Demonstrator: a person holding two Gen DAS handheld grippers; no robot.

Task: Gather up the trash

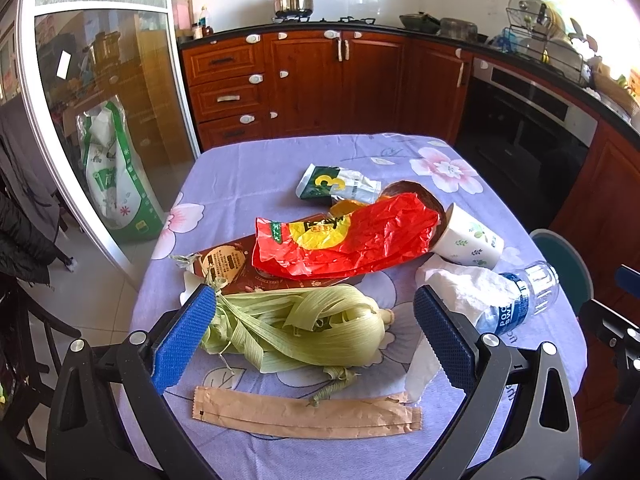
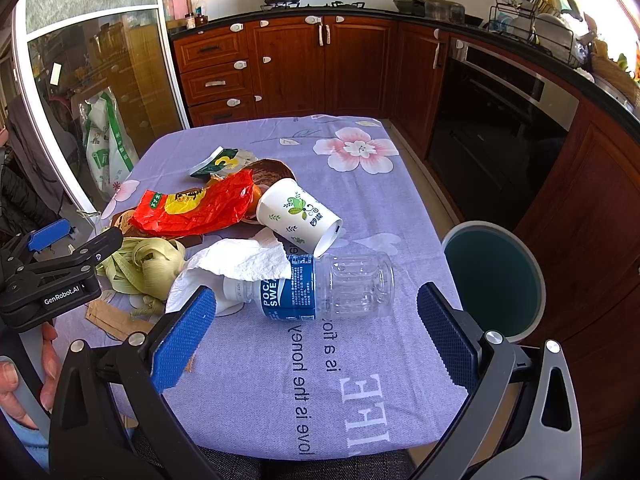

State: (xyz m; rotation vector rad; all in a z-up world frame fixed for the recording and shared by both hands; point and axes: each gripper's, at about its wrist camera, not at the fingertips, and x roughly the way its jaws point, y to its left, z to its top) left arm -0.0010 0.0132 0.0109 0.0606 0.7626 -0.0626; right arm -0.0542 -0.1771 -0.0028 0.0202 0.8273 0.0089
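Trash lies on the purple flowered tablecloth (image 1: 248, 168). My left gripper (image 1: 316, 336) stands open just in front of a heap of green corn husks (image 1: 296, 332), one pad on each side of it. A tan paper wrapper (image 1: 304, 414) lies nearer to me. Behind the husks are a red plastic bag (image 1: 352, 236), a green-and-white packet (image 1: 340, 184), a toppled paper cup (image 1: 470, 240), a white tissue (image 1: 468, 288) and a clear plastic bottle (image 1: 520, 300). My right gripper (image 2: 316, 340) is open before the bottle (image 2: 332, 286), not touching it. The teal bin (image 2: 496, 280) stands right of the table.
Wooden kitchen cabinets (image 1: 312, 80) and a built-in oven (image 2: 500, 120) ring the far and right sides. A glass door (image 1: 100, 120) with a green-and-white bag behind it stands at the left. A hand (image 2: 24, 376) holds the left gripper's handle at the lower left.
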